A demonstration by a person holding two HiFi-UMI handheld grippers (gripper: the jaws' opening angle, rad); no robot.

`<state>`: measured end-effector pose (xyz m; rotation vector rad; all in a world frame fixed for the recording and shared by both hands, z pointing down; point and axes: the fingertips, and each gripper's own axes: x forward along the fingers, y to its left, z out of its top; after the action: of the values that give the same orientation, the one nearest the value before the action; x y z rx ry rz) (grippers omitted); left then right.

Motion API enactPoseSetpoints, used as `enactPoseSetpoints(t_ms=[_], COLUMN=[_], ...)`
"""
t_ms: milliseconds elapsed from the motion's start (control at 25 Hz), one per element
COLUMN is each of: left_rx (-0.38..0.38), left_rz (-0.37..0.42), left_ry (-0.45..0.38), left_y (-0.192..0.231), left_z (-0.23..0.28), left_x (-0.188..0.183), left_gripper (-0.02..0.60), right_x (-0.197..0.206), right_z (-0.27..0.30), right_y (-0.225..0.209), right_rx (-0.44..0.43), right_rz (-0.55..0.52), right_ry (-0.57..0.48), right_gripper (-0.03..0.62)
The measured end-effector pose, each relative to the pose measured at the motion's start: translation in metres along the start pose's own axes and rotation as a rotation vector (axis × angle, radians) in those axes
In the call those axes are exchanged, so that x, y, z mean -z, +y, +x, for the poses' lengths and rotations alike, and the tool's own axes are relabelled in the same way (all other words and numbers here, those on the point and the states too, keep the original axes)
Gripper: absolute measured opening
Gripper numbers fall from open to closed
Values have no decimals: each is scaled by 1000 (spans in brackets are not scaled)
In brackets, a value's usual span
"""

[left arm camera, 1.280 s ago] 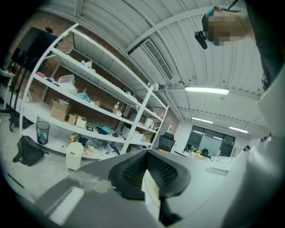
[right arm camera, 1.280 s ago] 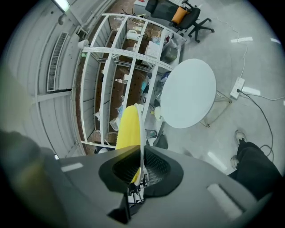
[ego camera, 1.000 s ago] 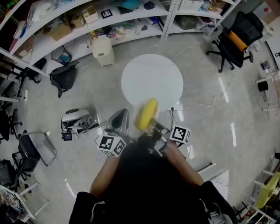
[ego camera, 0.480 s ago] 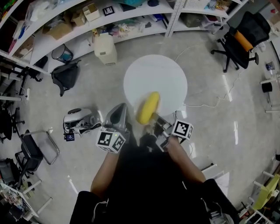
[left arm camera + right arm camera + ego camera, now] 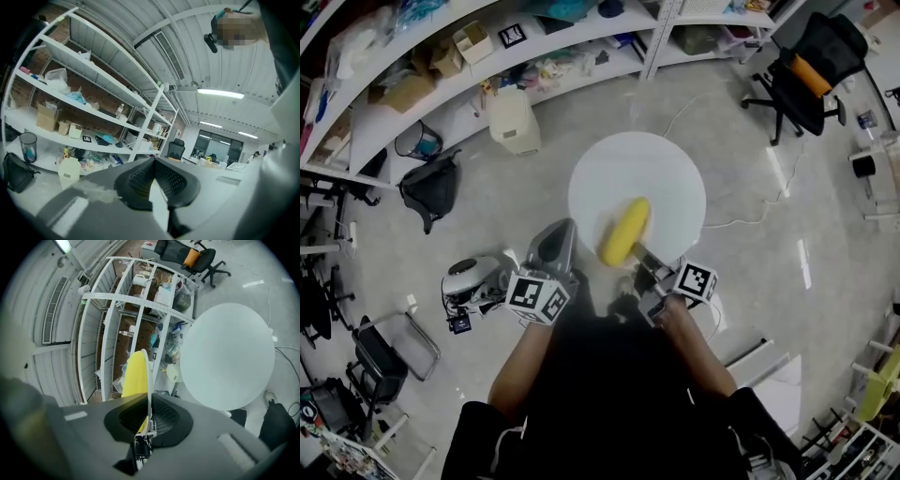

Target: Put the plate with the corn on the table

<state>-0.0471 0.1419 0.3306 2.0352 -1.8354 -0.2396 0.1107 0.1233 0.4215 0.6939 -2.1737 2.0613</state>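
The plate (image 5: pixel 150 380) with the corn (image 5: pixel 624 231) is pinched by its rim in the right gripper (image 5: pixel 148 404) and shows over the near edge of the round table (image 5: pixel 661 169). I judge it should be held level and carried further in before lowering. The left gripper (image 5: pixel 553 249) has its jaws together on nothing. From the head view the white plate blends into the white tabletop, so its height above it cannot be told.

Held forward side by side — left gripper (image 5: pixel 553 251), jaws together; right gripper (image 5: pixel 639 255), jaws clamped on the plate (image 5: pixel 150 380) edge.

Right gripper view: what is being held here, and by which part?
The plate carrying the corn, seen edge-on. The right gripper pinches it by its rim between its fingers.
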Motion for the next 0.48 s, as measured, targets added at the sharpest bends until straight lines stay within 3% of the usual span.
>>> enactPoseSetpoints(t_ms=[160, 480], left_rx=[51, 149], left_rz=[5, -19], left_ry=[24, 71], left_y=[22, 57], left_z=[24, 64], left_x=[-11, -28], left_gripper=[5, 5], right_x=[-12, -33], right_z=[25, 61], right_y=[9, 17], right_rx=[-16, 37], right_rz=[18, 33], right_ry=[-54, -155], right_gripper=[29, 29])
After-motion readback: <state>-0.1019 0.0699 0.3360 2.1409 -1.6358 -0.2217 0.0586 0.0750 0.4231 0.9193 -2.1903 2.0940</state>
